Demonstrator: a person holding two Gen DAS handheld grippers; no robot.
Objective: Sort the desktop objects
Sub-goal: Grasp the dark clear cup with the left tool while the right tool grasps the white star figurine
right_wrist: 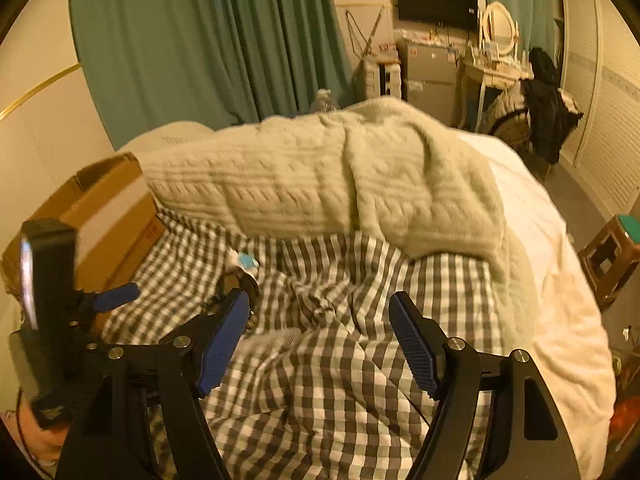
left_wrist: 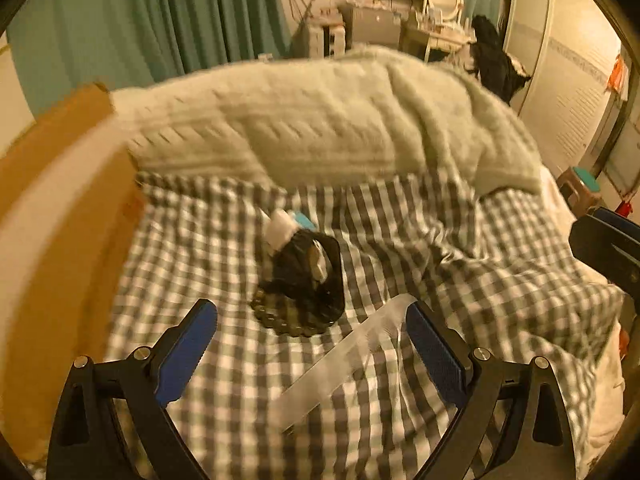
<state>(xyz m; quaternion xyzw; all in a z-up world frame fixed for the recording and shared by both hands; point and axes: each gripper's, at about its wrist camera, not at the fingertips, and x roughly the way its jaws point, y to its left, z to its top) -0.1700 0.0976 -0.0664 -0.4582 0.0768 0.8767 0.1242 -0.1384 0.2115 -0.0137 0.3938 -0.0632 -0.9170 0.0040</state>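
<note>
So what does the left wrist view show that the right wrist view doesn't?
Left wrist only: the dark pile in full, a clear strip beside it, and the left gripper with jaws open over them. Right wrist only: the right gripper, open and empty over checked cloth, hiding most of the pile. Both: knit blanket, cardboard box, teal-capped item.

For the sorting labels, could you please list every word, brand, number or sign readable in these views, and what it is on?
No text can be read in either view.
Cardboard box: reddish print on its side, too blurred to read.
White and blue packet on the checked cloth: any label is too blurred to read.
</note>
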